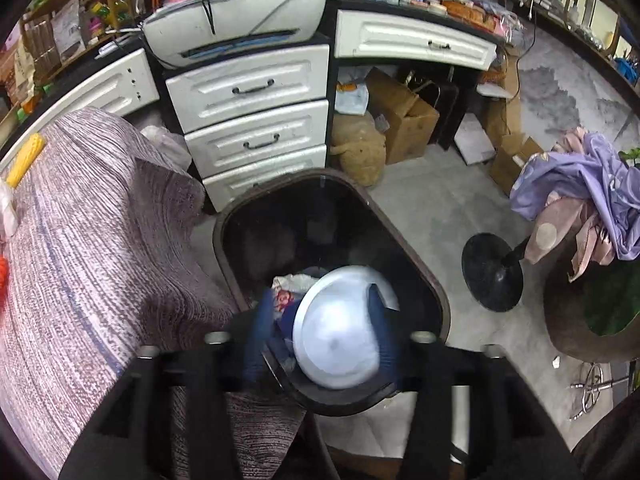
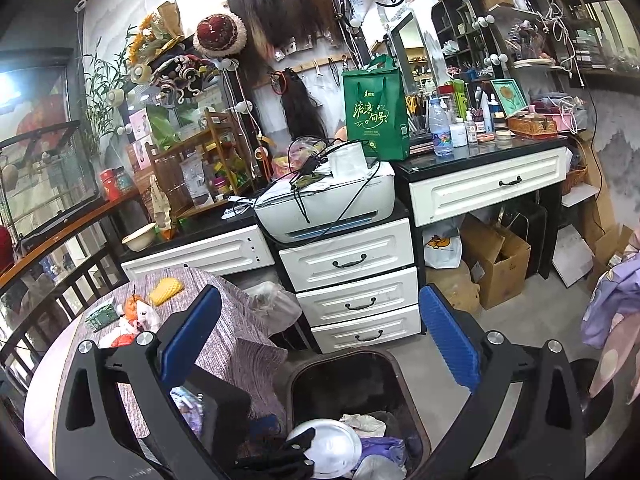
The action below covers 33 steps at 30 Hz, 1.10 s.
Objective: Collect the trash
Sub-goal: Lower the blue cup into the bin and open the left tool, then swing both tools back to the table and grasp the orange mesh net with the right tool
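My left hand-held gripper [image 1: 320, 332] pointed steeply down over the dark trash bin [image 1: 404, 240], its blue fingers [image 1: 260, 328] parted either side of a white round lid [image 1: 336, 328] lying in the bin. My right hand-held gripper [image 2: 320, 336] stood wide and empty, aimed more level. On the counter [image 2: 480, 152], a green bag [image 2: 376, 116] carried white script I couldn't make out.
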Each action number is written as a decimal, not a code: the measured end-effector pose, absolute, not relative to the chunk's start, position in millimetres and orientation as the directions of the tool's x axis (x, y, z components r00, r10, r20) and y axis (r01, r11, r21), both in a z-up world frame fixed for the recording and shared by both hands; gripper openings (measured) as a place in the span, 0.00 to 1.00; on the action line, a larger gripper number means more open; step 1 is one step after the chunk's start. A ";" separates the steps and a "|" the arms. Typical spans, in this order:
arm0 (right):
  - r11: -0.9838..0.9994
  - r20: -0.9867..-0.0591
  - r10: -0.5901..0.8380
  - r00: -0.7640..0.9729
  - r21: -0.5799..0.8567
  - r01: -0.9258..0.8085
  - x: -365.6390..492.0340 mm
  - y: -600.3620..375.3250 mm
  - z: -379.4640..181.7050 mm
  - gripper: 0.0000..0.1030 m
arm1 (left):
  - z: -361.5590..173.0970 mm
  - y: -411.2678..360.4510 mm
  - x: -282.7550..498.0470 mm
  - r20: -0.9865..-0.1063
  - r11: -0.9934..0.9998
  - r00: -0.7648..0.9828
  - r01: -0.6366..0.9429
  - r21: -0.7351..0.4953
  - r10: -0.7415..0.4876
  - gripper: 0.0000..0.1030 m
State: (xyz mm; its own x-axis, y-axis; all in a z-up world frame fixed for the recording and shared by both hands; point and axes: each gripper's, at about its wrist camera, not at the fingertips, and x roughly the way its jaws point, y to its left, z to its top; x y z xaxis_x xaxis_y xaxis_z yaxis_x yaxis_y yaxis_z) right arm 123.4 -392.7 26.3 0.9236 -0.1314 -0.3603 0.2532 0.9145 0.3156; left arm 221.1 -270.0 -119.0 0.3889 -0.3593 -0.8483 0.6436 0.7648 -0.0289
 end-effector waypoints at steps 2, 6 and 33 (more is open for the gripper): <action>0.914 -0.358 -0.130 0.924 0.318 0.252 123.1 -392.2 26.3 0.94 | -114.5 -267.8 218.9 -0.840 0.765 0.393 0.643 -0.040 -0.374 0.61; 0.916 -0.347 -0.130 0.929 0.317 0.246 121.0 -389.1 28.4 0.94 | -103.1 -261.2 210.5 -0.814 0.748 0.391 0.659 -0.079 -0.430 0.73; 0.929 -0.362 0.116 0.925 0.369 0.027 134.4 -351.1 23.0 0.94 | -34.0 -114.1 177.5 -0.663 0.865 0.613 0.490 -0.106 -0.429 0.85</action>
